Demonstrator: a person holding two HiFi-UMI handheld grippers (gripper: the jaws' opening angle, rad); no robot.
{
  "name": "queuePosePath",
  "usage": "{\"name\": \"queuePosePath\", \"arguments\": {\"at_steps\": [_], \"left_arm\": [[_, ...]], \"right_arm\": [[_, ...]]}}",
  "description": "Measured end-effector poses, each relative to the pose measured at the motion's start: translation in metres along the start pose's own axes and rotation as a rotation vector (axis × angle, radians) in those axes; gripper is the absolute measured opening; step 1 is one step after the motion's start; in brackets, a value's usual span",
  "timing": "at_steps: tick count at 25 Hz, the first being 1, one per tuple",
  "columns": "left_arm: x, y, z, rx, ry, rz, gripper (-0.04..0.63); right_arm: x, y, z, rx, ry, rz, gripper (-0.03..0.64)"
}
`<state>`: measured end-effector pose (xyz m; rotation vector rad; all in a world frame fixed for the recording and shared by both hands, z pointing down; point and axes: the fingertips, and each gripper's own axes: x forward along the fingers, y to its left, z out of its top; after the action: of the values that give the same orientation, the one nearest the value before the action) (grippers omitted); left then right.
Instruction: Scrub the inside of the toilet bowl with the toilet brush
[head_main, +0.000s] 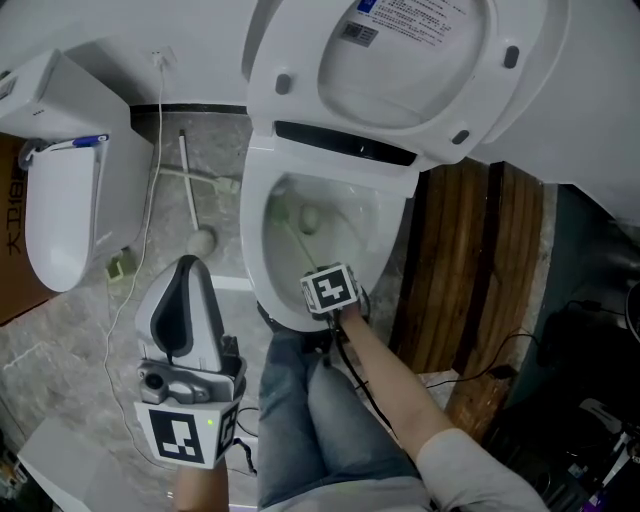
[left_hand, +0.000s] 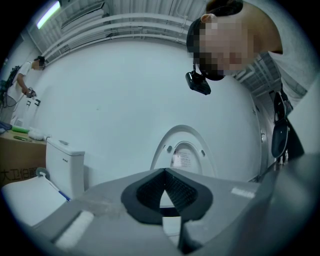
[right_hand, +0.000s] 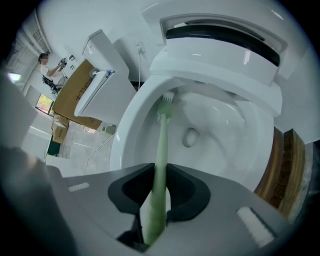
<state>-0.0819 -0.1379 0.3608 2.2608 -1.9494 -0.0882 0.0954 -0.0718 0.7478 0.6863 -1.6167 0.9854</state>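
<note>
The toilet brush (right_hand: 161, 140) is pinched by its pale green handle between the jaws of the right gripper (head_main: 322, 278), which are pressed onto it from both sides. The bristle head is seen inside the toilet bowl (head_main: 256, 235), against the left side of the inner wall, just under the rim and apart from the drain hole (right_hand: 190, 136). The seat and lid (head_main: 400, 60) are raised, so the bowl is fully open. The left gripper (head_main: 187, 272) is held beside the person's knee, clear of the bowl, its jaws pressed together on nothing.

The scrubbing is judged to be under way. For it to be done well, the bristles should be pushed firmly against the porcelain and swept round the whole wall, under the rim first, then down toward the drain. The handle is long and thin, so it may twist in the jaws; short strokes along its line are advised. The head is best held below the rim so that nothing is splashed.
</note>
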Motion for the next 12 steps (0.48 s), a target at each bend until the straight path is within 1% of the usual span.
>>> {"name": "queuePosePath", "arguments": {"at_steps": [4, 12], "left_arm": [[0.0, -0.008, -0.001, 0.001, -0.003, -0.008, 0.005], [-0.003, -0.023, 0.003, -0.007, -0.013, 0.004, 0.005]], "right_arm": [[0.001, 0.008, -0.018, -0.031, 0.053, 0.041, 0.077], [-0.001, 0.008, -0.049, -0.154, 0.096, 0.044, 0.077]]}}
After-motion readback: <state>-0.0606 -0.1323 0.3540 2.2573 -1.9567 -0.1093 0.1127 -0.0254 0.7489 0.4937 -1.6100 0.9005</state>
